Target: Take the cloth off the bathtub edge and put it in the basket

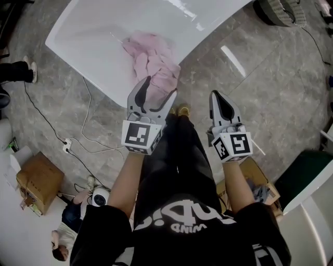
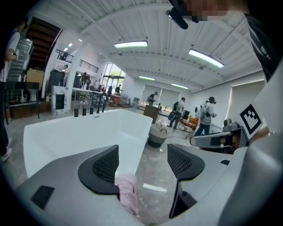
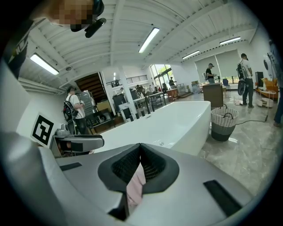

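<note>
A pink cloth [image 1: 153, 62] lies crumpled over the near edge of the white bathtub [image 1: 93, 31]. My left gripper [image 1: 158, 93] stands open just short of the cloth's lower end, its jaws apart with nothing pressed between them. In the left gripper view the cloth [image 2: 128, 192] shows low between the open jaws of that gripper [image 2: 141, 163]. My right gripper [image 1: 217, 96] is shut over the floor, right of the cloth. A pink strip [image 3: 135, 187] shows through the slit under its closed tips [image 3: 140, 146]. The woven basket [image 3: 223, 123] stands past the tub's end [image 1: 281, 10].
Cardboard boxes [image 1: 39, 179] and a white cable with a power strip [image 1: 66, 146] lie on the grey marble floor at the left. Another box [image 1: 260, 189] sits at the right by a dark green panel [image 1: 304, 174]. Several people [image 2: 205, 115] stand far behind the tub.
</note>
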A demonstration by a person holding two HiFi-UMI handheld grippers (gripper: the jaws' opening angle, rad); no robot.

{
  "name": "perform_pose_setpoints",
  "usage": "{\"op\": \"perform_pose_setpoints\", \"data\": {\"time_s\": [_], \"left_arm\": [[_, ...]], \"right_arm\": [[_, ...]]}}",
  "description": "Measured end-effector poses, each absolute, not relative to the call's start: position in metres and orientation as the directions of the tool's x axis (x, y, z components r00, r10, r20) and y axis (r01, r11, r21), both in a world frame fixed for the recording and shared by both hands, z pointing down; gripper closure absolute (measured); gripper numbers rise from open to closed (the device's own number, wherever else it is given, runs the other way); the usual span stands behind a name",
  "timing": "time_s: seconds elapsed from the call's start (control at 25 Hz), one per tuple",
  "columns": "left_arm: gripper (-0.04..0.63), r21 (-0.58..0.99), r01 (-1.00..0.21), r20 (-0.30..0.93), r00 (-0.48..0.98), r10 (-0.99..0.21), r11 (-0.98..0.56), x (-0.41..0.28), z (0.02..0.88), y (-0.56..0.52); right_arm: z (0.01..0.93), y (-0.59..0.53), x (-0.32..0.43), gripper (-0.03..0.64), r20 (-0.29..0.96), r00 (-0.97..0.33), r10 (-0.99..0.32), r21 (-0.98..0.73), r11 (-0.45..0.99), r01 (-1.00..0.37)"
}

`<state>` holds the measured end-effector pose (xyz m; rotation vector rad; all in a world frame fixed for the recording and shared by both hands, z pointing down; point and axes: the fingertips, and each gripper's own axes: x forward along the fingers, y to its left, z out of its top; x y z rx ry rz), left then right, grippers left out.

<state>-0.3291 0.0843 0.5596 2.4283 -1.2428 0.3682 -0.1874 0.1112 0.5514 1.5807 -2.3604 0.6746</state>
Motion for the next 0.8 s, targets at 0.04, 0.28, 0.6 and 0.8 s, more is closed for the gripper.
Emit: {"op": "perform_pose_setpoints", "data": {"time_s": [0.04,0.28,0.6,0.8], "left_arm": [[0.254,0.211,-0.811,0.41,0.581,-0.703,-0.546,-0.327,0.563,0.085],[0.252,0.164,-0.771,0.522,0.598,-0.609,-0.616,-0.326,0.595,0.089],[0.252,0.121,-0.759,0.712,0.515,-0.476,-0.64,-0.335,0.684,0.088],[0.249,0.066,-0.727,0.806,0.442,-0.393,-0.683,-0.338,0.742,0.08]], "right_arm": [[0.553,0.111,-0.185,0.603,0.43,-0.392,-0.813,-0.251,0.31,-0.917],[0.558,0.115,-0.178,0.603,0.447,-0.381,-0.81,-0.256,0.292,-0.922],[0.565,0.12,-0.177,0.603,0.468,-0.377,-0.799,-0.266,0.279,-0.923],[0.571,0.127,-0.174,0.603,0.485,-0.37,-0.792,-0.26,0.273,-0.926]]}}
